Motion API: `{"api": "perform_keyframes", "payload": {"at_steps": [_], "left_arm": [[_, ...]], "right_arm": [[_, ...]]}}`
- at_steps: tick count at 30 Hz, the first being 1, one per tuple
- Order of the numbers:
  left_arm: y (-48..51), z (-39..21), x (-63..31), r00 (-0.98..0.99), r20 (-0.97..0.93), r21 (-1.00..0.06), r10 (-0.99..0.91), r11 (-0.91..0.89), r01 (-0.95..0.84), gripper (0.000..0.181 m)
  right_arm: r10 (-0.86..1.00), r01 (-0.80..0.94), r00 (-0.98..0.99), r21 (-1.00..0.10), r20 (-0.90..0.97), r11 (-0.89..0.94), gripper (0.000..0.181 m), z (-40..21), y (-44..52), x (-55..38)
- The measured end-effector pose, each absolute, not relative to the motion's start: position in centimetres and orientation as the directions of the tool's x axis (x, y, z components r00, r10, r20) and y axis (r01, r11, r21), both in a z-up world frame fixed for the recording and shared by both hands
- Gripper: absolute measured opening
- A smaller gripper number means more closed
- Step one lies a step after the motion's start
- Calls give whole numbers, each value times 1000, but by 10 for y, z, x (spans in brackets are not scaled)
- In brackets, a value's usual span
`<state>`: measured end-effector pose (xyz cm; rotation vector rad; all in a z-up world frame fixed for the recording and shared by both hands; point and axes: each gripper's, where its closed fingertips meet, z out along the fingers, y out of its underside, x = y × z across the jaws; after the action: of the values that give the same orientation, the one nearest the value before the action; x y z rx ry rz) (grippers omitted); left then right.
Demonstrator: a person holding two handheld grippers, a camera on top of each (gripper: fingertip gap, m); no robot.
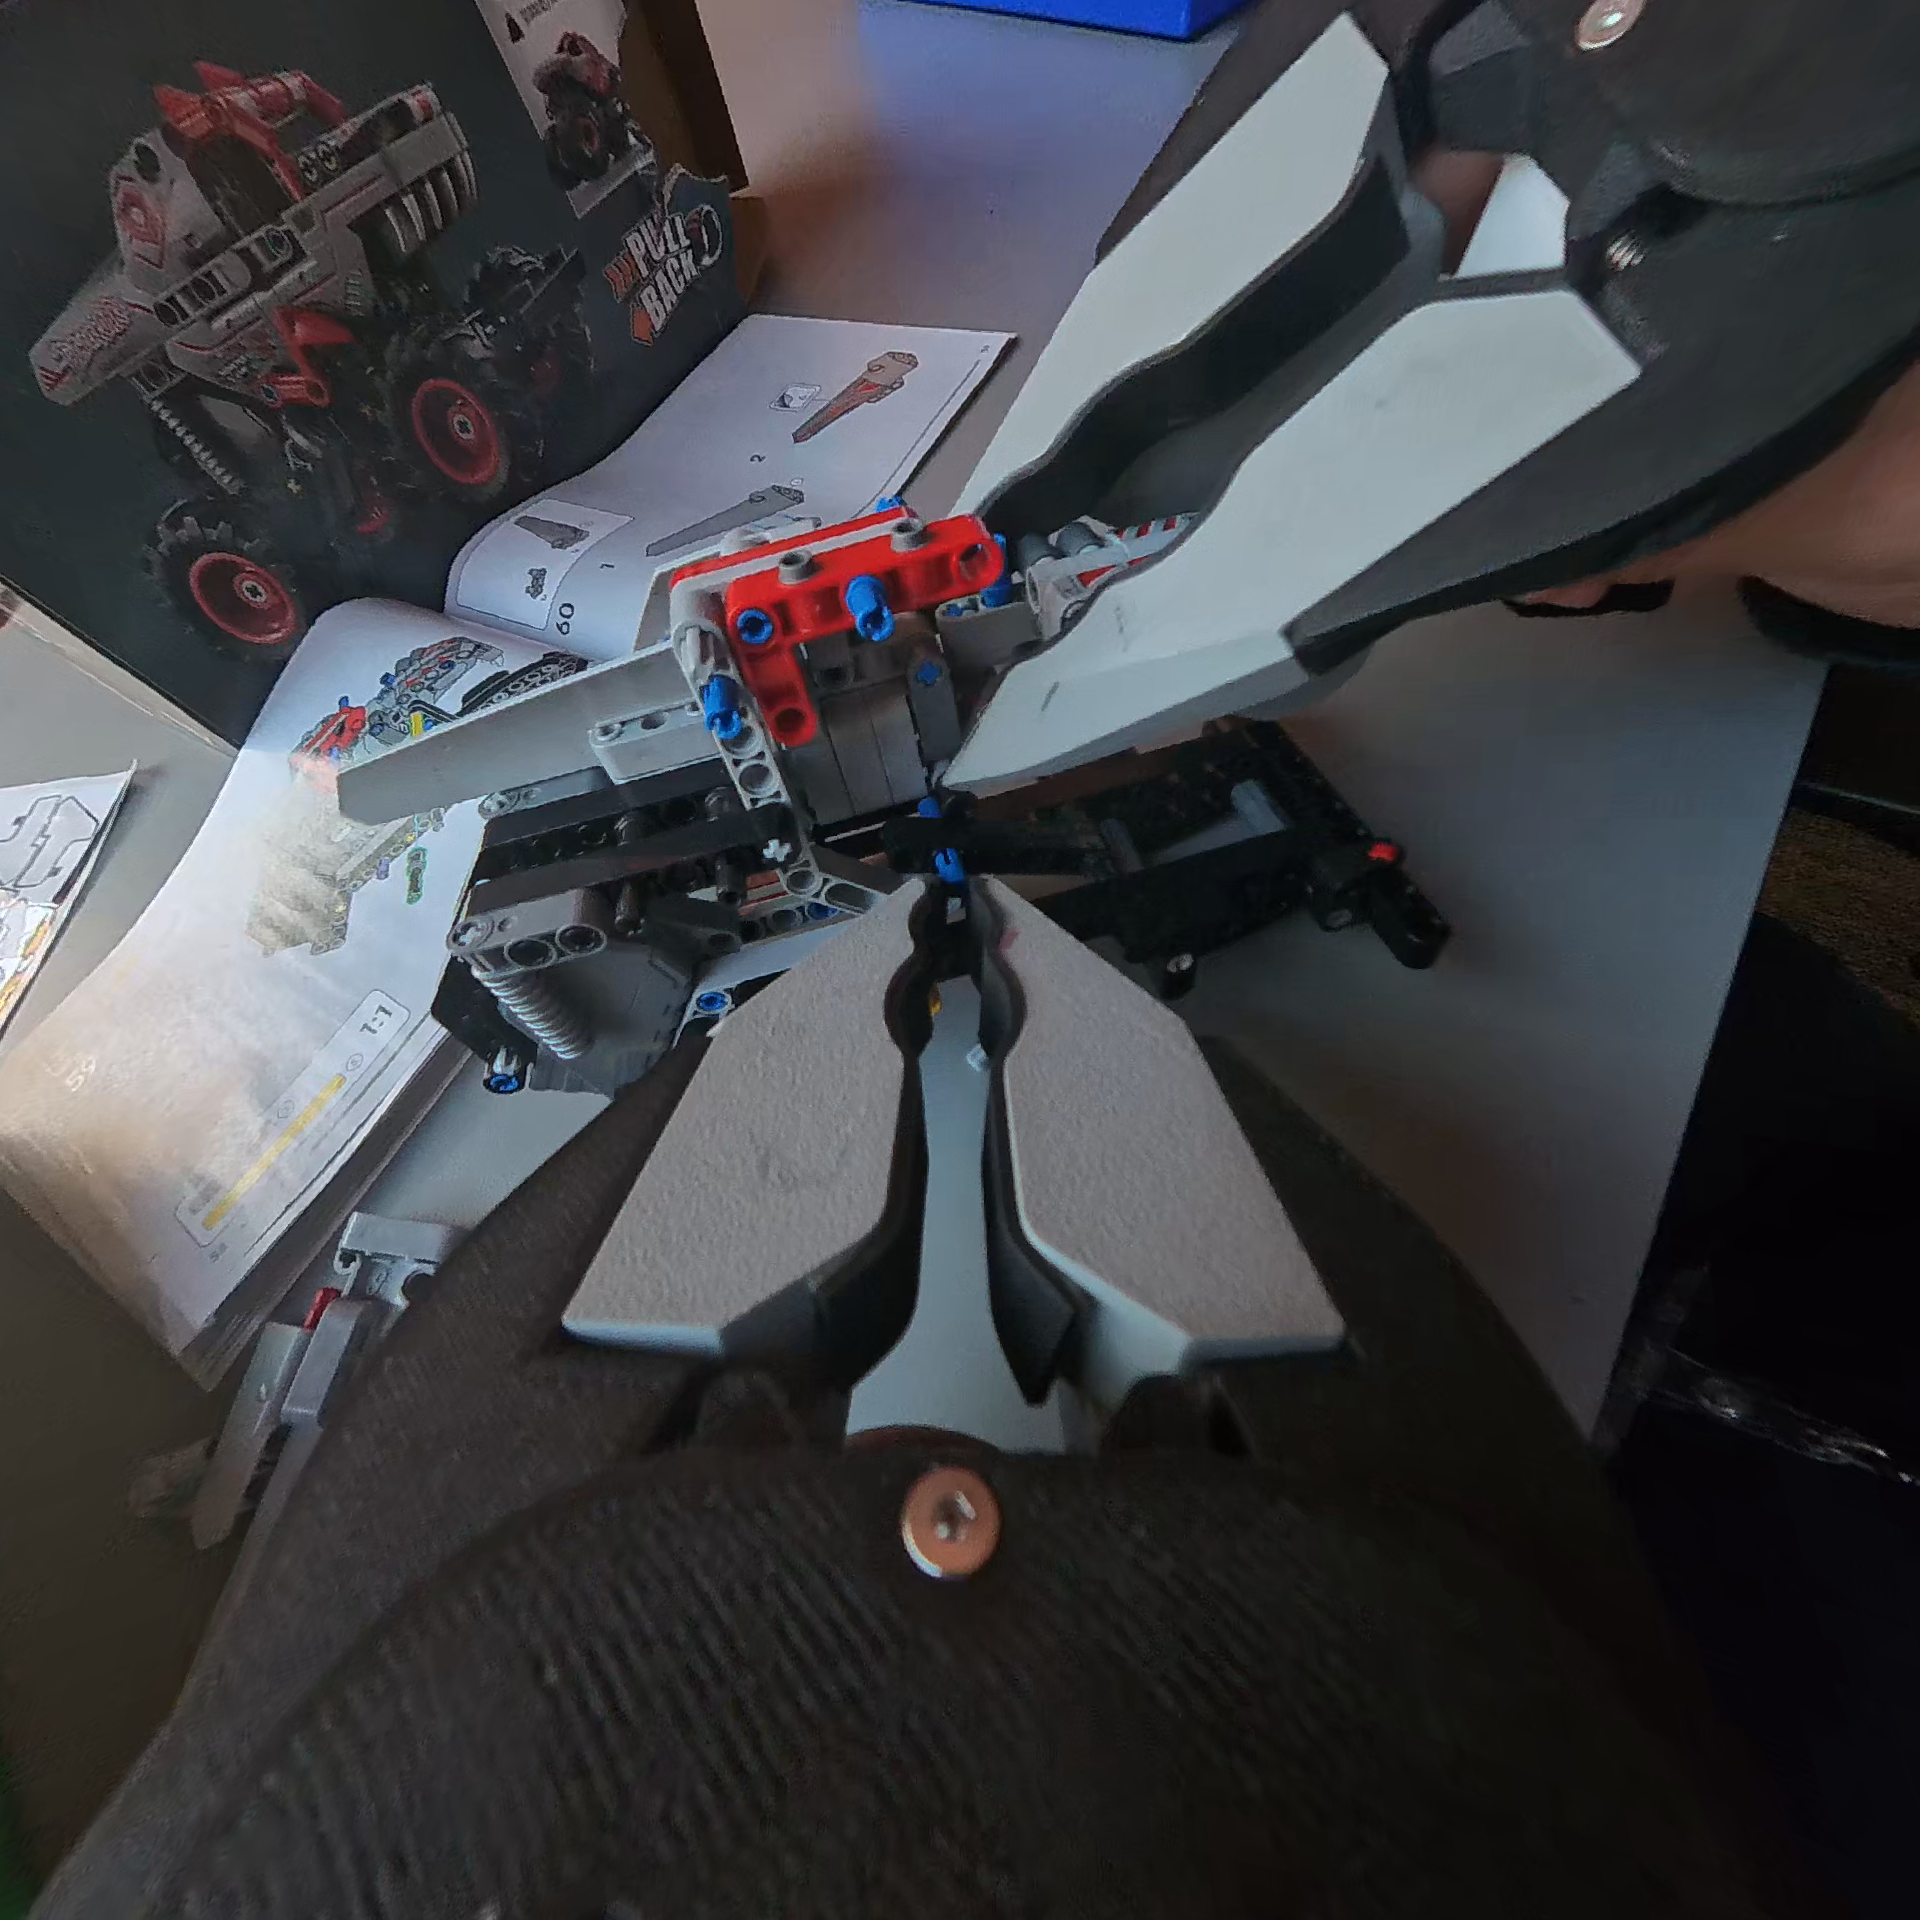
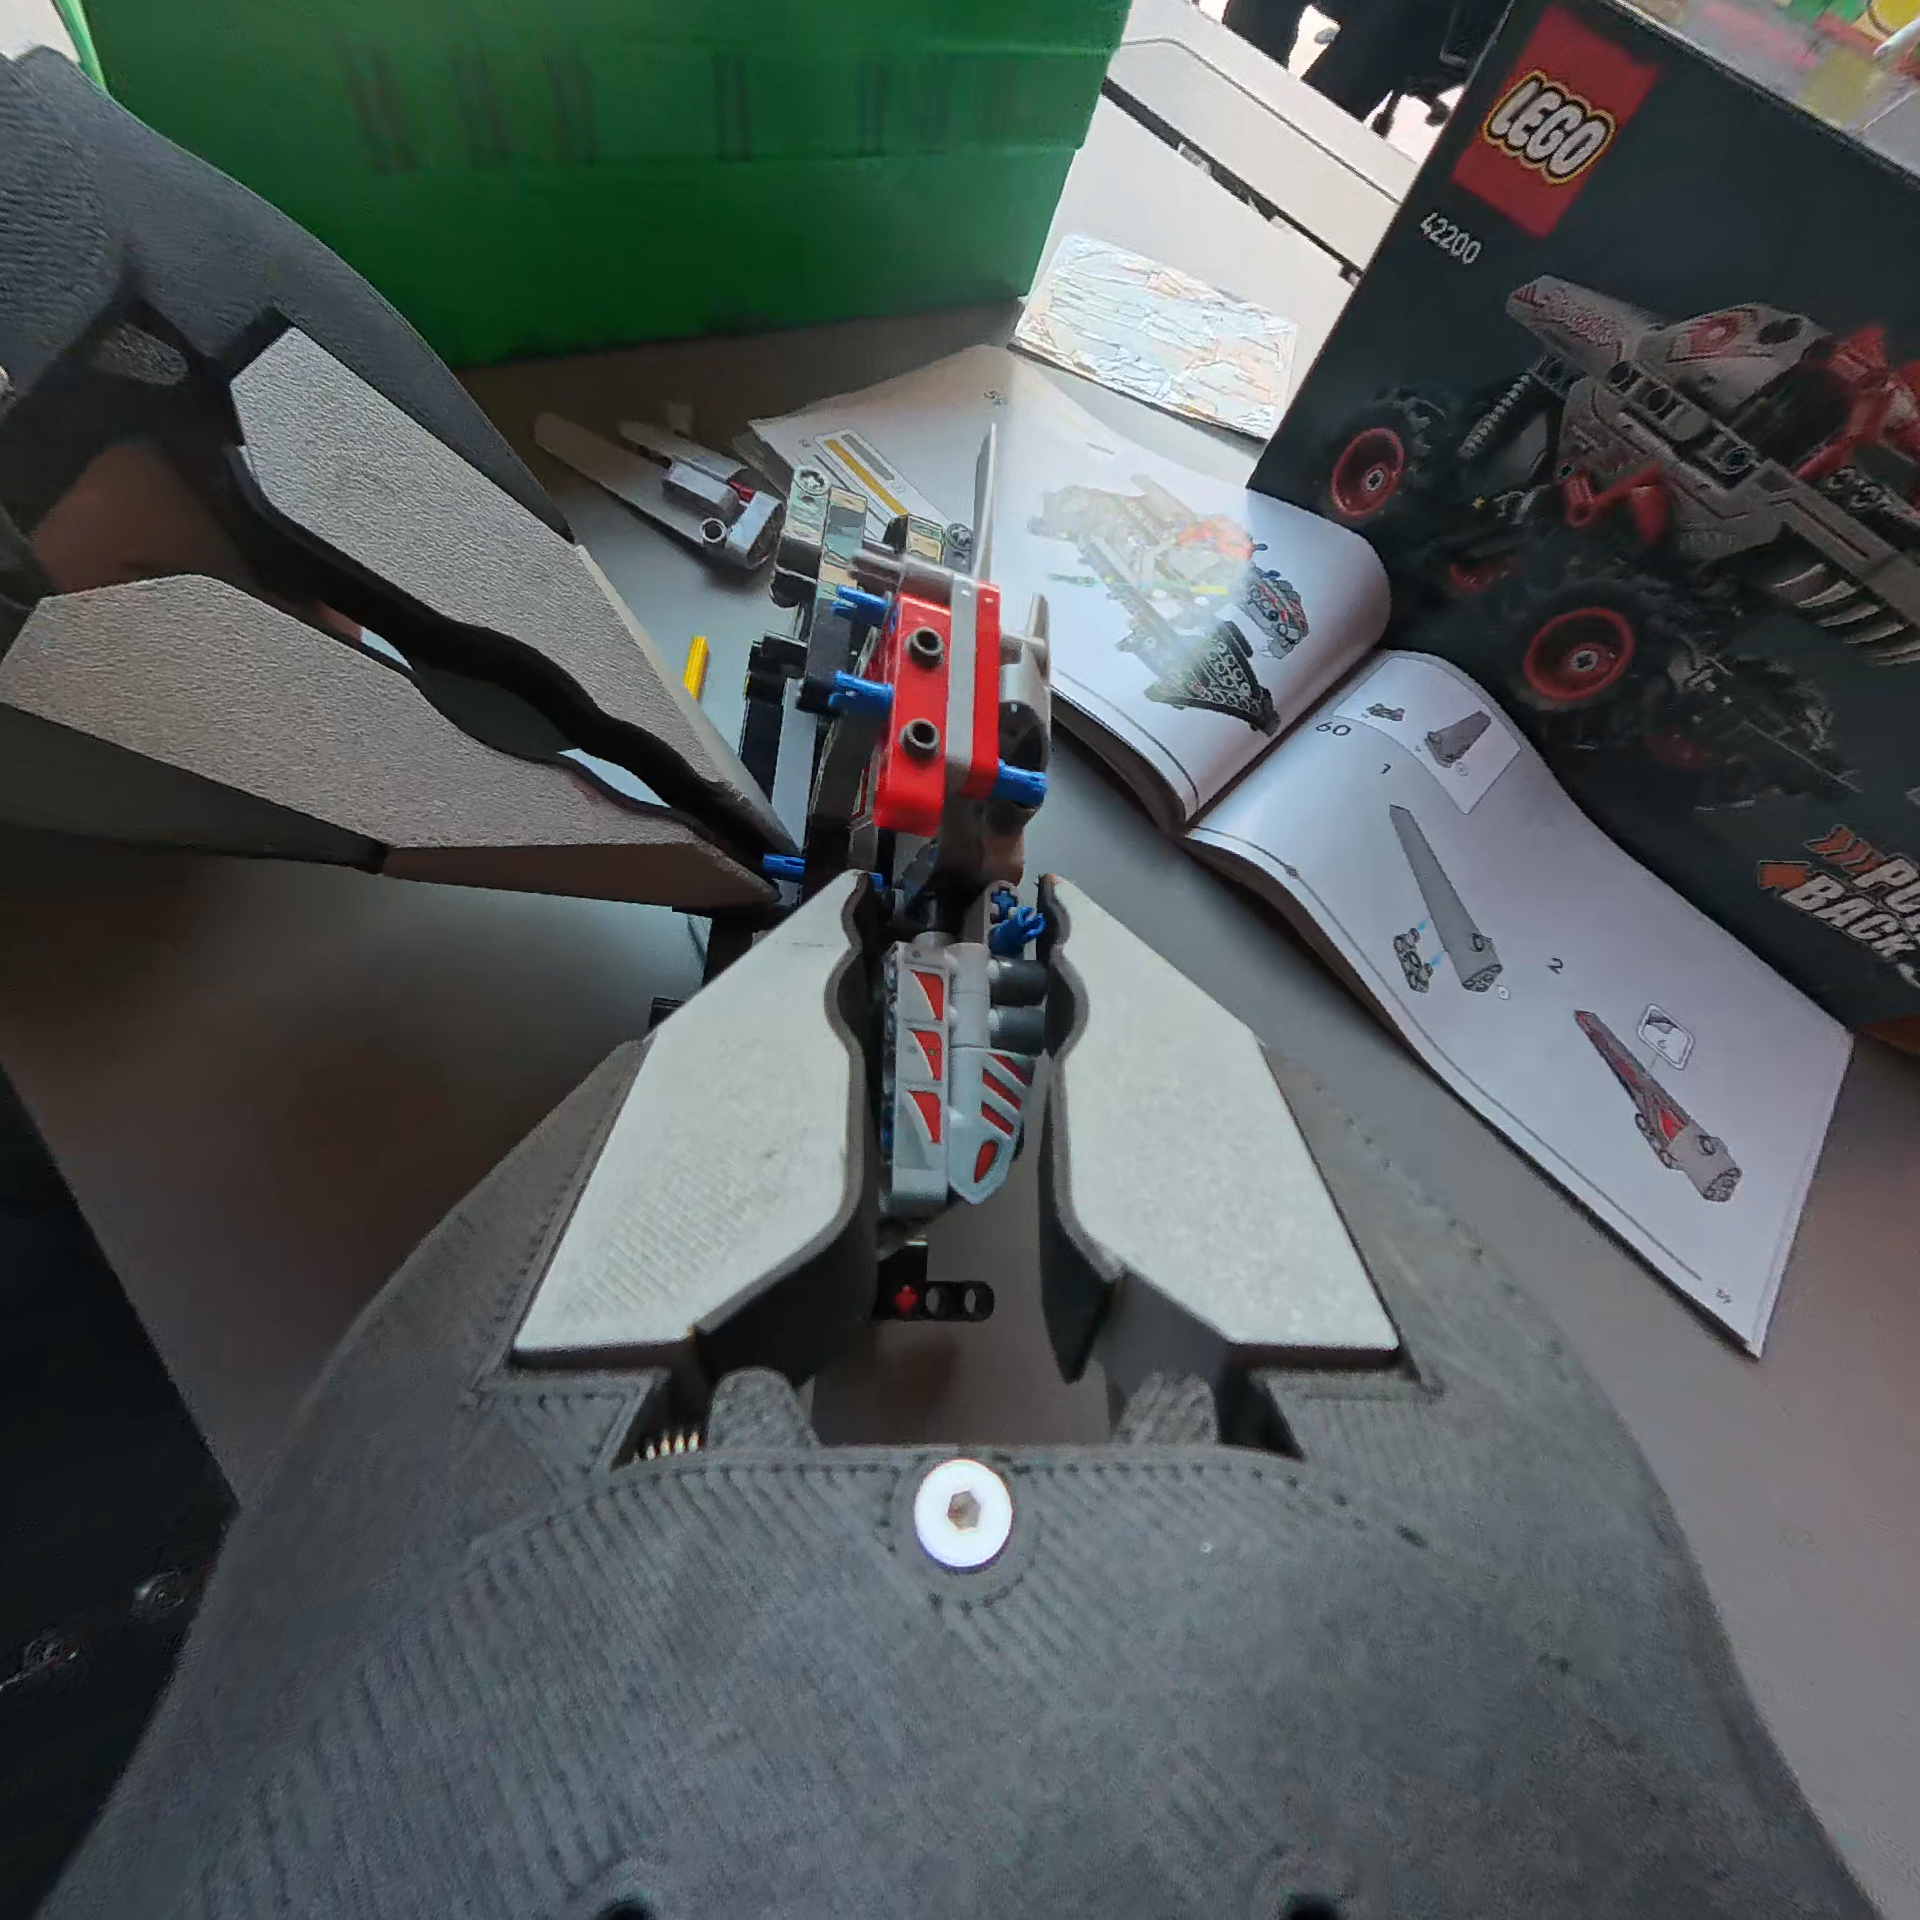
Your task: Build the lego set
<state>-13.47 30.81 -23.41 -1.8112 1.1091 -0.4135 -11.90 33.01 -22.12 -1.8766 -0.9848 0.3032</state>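
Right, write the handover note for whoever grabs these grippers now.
Left gripper: shut on the black frame of the half-built truck.
Right gripper: shut on the truck's grey part with red stripes.
Truck rests on the table, chassis and red bracket assembled.
Instruction booklet lies open beside the set's box.
Left: loose grey pieces on the table; no wheels fitted that I can see.

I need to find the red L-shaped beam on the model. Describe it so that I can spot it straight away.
Start at the open instruction booklet lying in front of the upright set box; the half-built model stands beside it, held between the left gripper and the right gripper. On the model's top sits the red L-shaped beam. It is the only large red part there, with blue pins sticking out of it.
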Motion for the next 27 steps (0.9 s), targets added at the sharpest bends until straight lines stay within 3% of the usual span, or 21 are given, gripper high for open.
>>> {"api": "perform_keyframes", "payload": {"at_steps": [15,27], "left_arm": [[312,-238,-140,562,-205,-828,-802,-164,-537,1],[314,-237,-143,568,-168,-839,-806,-186,-512,1]], "right_arm": [[759,728,522,-668,390,-158,25,-227,333,-123],[774,717,520,-678,362,-164,25,-226,336,-128]]}}
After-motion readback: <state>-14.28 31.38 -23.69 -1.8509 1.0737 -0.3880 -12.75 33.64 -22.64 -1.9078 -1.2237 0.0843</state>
